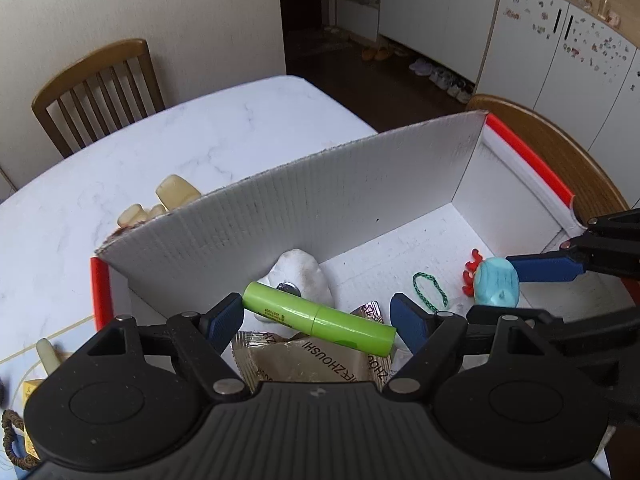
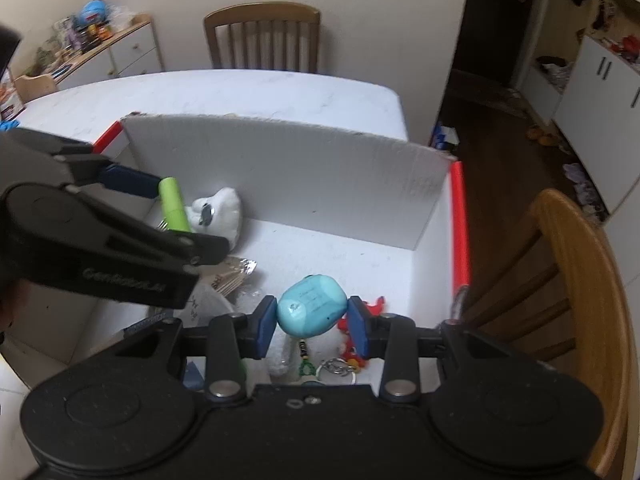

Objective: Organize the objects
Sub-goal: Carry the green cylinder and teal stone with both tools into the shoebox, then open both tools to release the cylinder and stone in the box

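Observation:
A white cardboard box (image 1: 320, 208) with red edges stands on the marble table. My left gripper (image 1: 318, 318) holds a green tube (image 1: 320, 318) lengthwise between its blue pads, over the box's left part; the tube also shows in the right wrist view (image 2: 173, 204). My right gripper (image 2: 313, 322) is closed around a light-blue toy (image 2: 311, 310) with red parts, over the box's right side; it shows in the left wrist view (image 1: 498, 282). In the box lie a white plush (image 1: 300, 272), a beige snack packet (image 1: 304, 360) and a green cord loop (image 1: 430, 288).
Yellowish translucent pieces (image 1: 172, 196) lie on the table behind the box wall. Small items (image 1: 32, 392) sit at the table's left near edge. Wooden chairs stand behind the table (image 2: 262, 36) and to the right of the box (image 2: 560, 280). A keyring (image 2: 340, 368) lies in the box.

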A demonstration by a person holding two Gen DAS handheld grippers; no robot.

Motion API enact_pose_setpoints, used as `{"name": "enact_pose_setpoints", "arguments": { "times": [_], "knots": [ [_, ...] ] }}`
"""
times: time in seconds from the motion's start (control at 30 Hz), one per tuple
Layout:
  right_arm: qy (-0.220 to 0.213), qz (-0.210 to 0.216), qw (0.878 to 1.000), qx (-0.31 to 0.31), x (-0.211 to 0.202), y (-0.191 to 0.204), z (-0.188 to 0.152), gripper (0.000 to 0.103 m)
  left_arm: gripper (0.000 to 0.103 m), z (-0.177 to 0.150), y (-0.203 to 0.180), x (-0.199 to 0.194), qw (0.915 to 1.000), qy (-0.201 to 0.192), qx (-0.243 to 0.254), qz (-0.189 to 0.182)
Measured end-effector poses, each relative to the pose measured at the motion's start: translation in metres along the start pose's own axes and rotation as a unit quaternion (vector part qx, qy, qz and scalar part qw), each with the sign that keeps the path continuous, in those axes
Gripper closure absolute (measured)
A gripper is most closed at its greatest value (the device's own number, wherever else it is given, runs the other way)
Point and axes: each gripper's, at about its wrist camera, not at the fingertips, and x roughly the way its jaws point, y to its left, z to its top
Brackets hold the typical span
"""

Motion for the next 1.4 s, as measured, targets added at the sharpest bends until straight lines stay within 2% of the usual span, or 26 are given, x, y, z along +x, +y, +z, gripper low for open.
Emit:
{"name": "enact_pose_setpoints", "arguments": {
  "times": [0.3, 0.63, 0.9, 1.13, 1.2, 1.4],
  "knots": [
    [0.021, 0.01, 1.0, -0.013, 0.011, 0.002, -0.001, 0.066, 0.022, 0.001, -0.001, 0.019, 0.9991, 0.043, -0.005, -0.002],
    [0.029, 0.022, 0.999, -0.011, 0.013, 0.0, 0.003, 0.064, 0.022, 0.003, -0.003, 0.025, 0.9982, 0.059, -0.005, -0.006],
    [0.024, 0.022, 0.999, -0.009, 0.01, 0.0, 0.002, 0.059, 0.022, 0.002, -0.001, 0.011, 0.9991, 0.04, -0.012, -0.001],
    [0.007, 0.019, 1.0, -0.009, -0.003, 0.004, -0.001, 0.052, 0.022, 0.001, 0.009, -0.015, 0.9995, 0.011, -0.029, -0.007],
    [0.001, 0.013, 1.0, -0.014, -0.01, 0.006, -0.002, 0.047, 0.022, -0.001, 0.011, -0.023, 0.9994, 0.002, -0.033, -0.008],
    [-0.014, 0.008, 1.0, -0.01, -0.027, 0.005, -0.004, 0.045, 0.022, -0.006, 0.014, -0.052, 0.9988, -0.025, -0.039, -0.015]
  ]
}}
